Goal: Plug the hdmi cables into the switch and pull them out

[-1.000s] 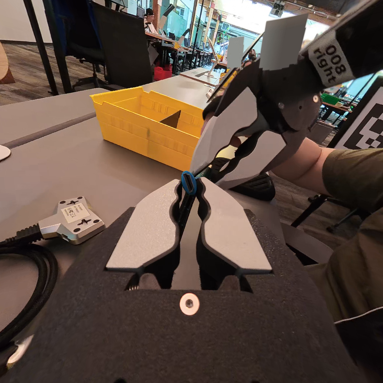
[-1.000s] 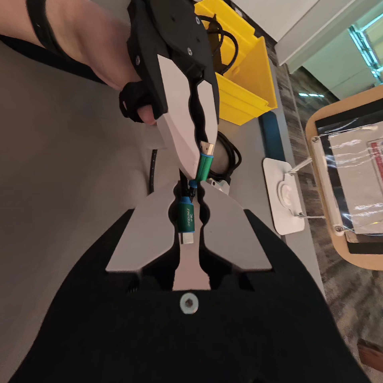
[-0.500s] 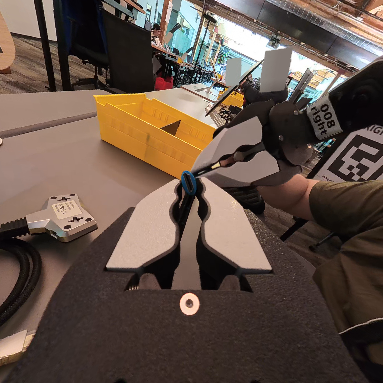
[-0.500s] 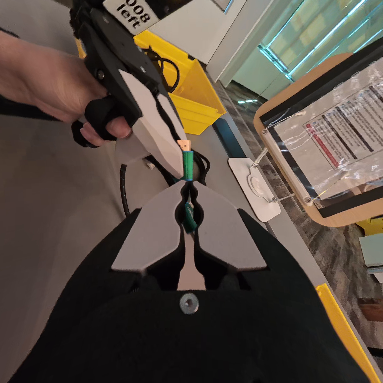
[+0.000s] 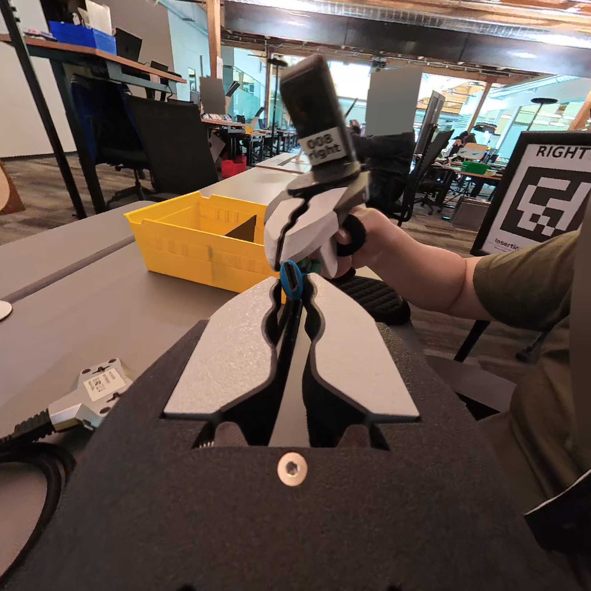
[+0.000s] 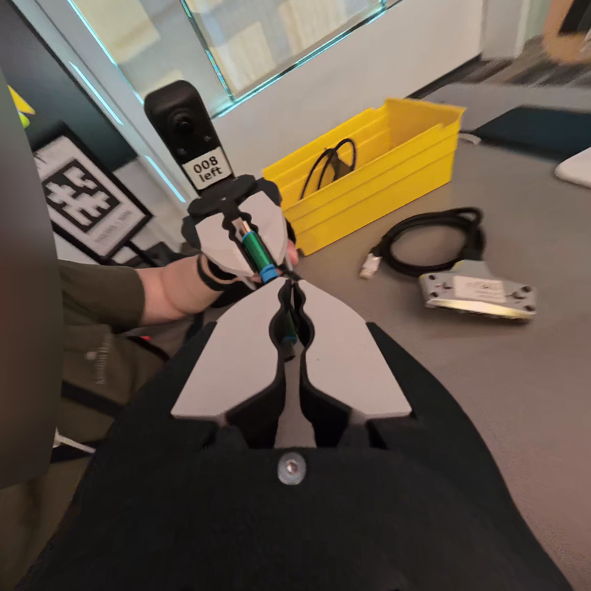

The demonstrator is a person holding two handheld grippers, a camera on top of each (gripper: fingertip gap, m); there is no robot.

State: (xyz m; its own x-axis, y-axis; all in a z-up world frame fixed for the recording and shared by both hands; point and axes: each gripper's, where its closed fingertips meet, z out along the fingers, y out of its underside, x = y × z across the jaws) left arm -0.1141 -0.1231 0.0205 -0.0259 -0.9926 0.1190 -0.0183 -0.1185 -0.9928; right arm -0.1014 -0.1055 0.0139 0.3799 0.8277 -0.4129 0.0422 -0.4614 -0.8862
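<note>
Right wrist view is showing the grey matte counter carrying everything, with the yellow ribbed plastic bin as the landmark on it. A thin black cable is looping inside the bin. In front of the bin a thick black cable coil is lying flat, and just beyond that coil from the bin the silver metal switch is resting label-up, a flat angular block.

Beside the bin's near corner the left tongs are clamping a green HDMI plug, a smooth metallic cylinder with a blue collar; its long axis is running along the tong fingers, its gold connector tip pointing back into the tongs.

The right tongs are nearly closed on a second green plug, its long axis lying along the fingers and its connector end pointing toward the camera.

Left wrist view is showing the left tongs gripping the blue collar end near the bin.
</note>
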